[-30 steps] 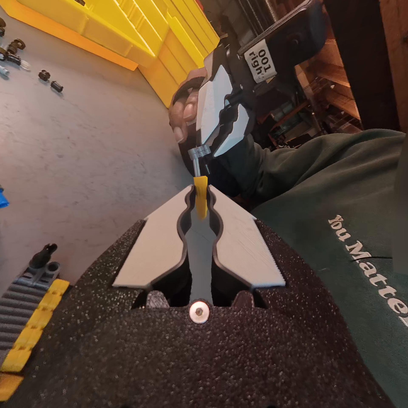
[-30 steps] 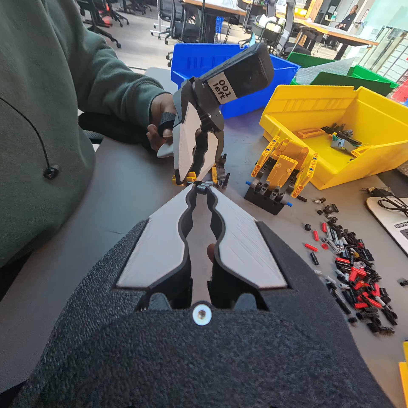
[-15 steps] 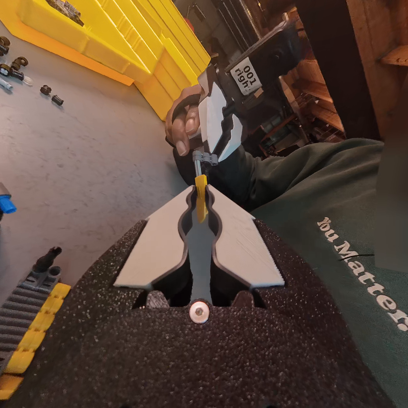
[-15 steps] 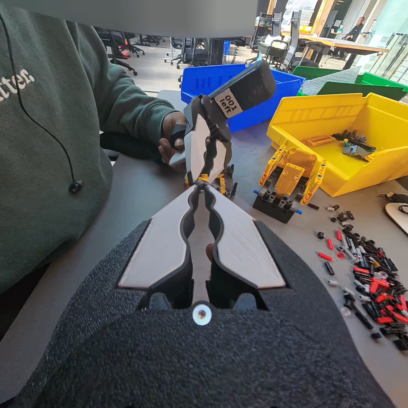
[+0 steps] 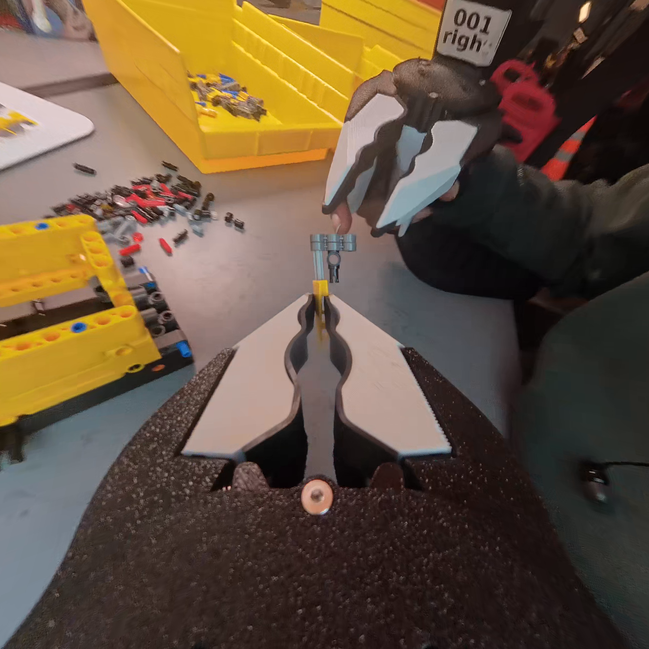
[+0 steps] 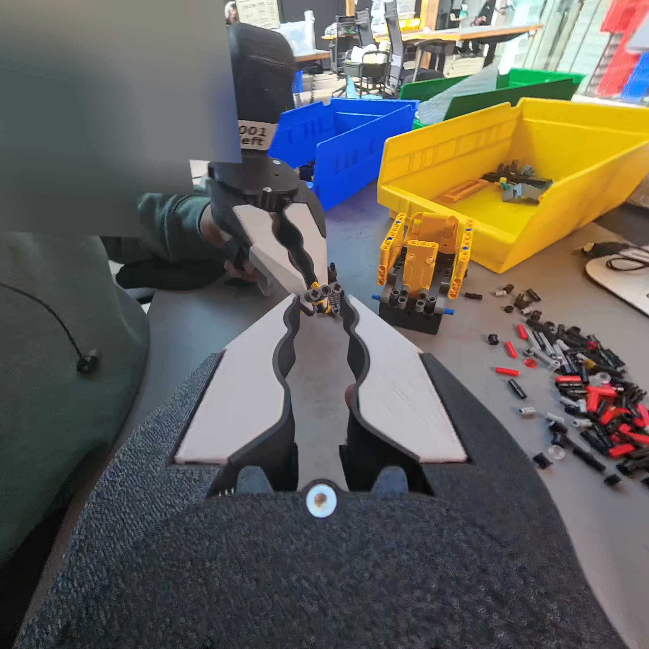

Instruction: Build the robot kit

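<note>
My left gripper (image 5: 319, 296) is shut on a small yellow piece (image 5: 320, 288). A grey axle (image 5: 318, 263) rises from the piece to a grey three-hole connector (image 5: 333, 242), and a black pin (image 5: 333, 268) hangs from the connector. My right gripper (image 6: 321, 300) is open, and the connector (image 6: 323, 291) sits just past its tips, between them. In the left wrist view the right gripper (image 5: 361, 221) hangs open just above the connector without touching it. In the right wrist view the left gripper (image 6: 305, 284) comes in from the upper left.
A yellow-and-black brick assembly (image 6: 421, 267) stands on the grey table and also shows in the left wrist view (image 5: 70, 316). Loose red and black pins (image 6: 590, 386) lie to the right. A yellow bin (image 6: 439, 158), blue bin (image 6: 344, 140) and green bin (image 6: 491, 94) stand behind. A person's green sleeve is at the left. About 4 centimeters separates my left fingertips from my right.
My right gripper was shut on the grey connector; it has opened and let go. The left gripper still holds the yellow piece and has swung to face the table.
</note>
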`<state>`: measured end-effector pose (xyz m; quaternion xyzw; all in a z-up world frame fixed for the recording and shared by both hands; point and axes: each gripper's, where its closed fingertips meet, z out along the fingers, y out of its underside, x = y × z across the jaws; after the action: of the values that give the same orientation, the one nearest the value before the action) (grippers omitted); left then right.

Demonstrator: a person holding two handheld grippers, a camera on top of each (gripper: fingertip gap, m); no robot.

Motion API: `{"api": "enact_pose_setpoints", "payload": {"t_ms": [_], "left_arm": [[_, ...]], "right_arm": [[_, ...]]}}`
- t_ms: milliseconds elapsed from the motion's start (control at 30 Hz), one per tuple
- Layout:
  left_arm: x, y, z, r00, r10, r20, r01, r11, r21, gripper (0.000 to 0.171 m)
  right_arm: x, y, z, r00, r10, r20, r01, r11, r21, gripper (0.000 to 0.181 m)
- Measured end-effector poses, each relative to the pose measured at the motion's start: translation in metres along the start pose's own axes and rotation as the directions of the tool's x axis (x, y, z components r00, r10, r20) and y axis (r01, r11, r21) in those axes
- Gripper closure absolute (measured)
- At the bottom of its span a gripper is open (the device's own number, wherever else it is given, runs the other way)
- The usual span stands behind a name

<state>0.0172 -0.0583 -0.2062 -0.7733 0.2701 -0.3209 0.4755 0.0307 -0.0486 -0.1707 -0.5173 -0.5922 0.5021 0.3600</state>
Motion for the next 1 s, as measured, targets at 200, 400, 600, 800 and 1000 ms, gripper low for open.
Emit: {"api": "enact_pose_setpoints", "payload": {"t_ms": [200, 400, 600, 800, 1000], "left_arm": [[-0.024, -0.002, -0.005, 0.86, 0.407, 0.309, -0.389, 0.913, -0.121, 0.168], [-0.029, -0.001, -0.005, 0.621, 0.677, 0.394, -0.62, 0.733, -0.281, 0.168], [-0.027, -0.001, -0.003, 0.436, 0.812, 0.389, -0.731, 0.571, -0.374, 0.168], [-0.022, -0.003, -0.004, 0.339, 0.861, 0.38, -0.776, 0.484, -0.404, 0.169], [-0.017, 0.003, -0.001, 0.317, 0.886, 0.338, -0.791, 0.443, -0.421, 0.169]], "right_arm": [[0.006, 0.004, 0.015, 0.961, 0.276, -0.006, -0.276, 0.961, 0.002, 0.159], [0.011, 0.016, 0.021, 0.944, 0.327, -0.046, -0.329, 0.944, -0.032, 0.169], [0.009, 0.019, 0.022, 0.952, 0.301, -0.048, -0.303, 0.951, -0.053, 0.175], [0.004, 0.021, 0.021, 0.972, 0.233, -0.03, -0.234, 0.969, -0.082, 0.176], [-0.001, 0.029, 0.02, 0.979, 0.204, -0.003, -0.203, 0.971, -0.125, 0.176]]}}
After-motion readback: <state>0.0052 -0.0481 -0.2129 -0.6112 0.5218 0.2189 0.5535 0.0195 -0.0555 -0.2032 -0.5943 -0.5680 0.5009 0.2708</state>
